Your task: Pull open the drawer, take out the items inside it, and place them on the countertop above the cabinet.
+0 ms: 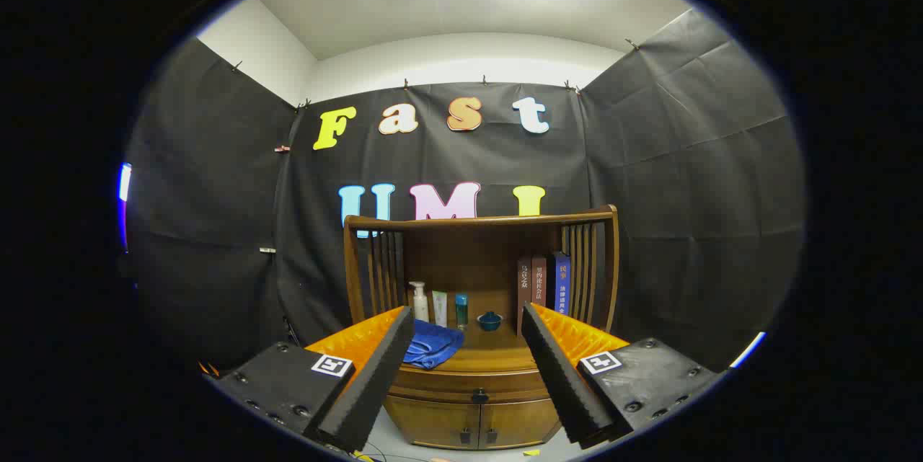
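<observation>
Gripper [467, 375] spread wide, nothing btwn fingers, lower center of frame. Cabinet [476, 411] well beyond, drawer [479, 383] closed at bottom center. Blue towel [433, 347] on desk [497, 355], left; small bowl [489, 320] mid.

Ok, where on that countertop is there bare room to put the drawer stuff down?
Bare wood lies mid-countertop, between the blue cloth and the books, in front of the small bowl. The back left is crowded with bottles. The gripper hangs open, well short.
</observation>
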A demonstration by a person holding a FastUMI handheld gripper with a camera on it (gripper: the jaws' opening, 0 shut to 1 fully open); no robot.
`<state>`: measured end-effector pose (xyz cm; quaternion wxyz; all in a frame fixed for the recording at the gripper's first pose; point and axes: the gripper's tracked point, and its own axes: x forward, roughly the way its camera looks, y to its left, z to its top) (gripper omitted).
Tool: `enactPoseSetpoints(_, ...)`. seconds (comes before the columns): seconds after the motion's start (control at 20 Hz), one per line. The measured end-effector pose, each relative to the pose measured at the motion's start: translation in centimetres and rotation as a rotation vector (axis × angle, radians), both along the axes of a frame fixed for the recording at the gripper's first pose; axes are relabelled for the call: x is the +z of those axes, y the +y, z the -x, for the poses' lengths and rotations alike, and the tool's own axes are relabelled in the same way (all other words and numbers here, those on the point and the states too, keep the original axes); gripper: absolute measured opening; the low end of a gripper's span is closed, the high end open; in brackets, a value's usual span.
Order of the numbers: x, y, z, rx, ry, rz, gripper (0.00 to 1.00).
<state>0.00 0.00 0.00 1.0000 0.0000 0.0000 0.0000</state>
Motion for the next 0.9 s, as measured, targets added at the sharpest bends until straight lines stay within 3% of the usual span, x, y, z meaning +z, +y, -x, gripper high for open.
enactPoseSetpoints(0.9, -0.3, -1.0, -1.2, -0.016, 0.018, 0.007, 0.99)
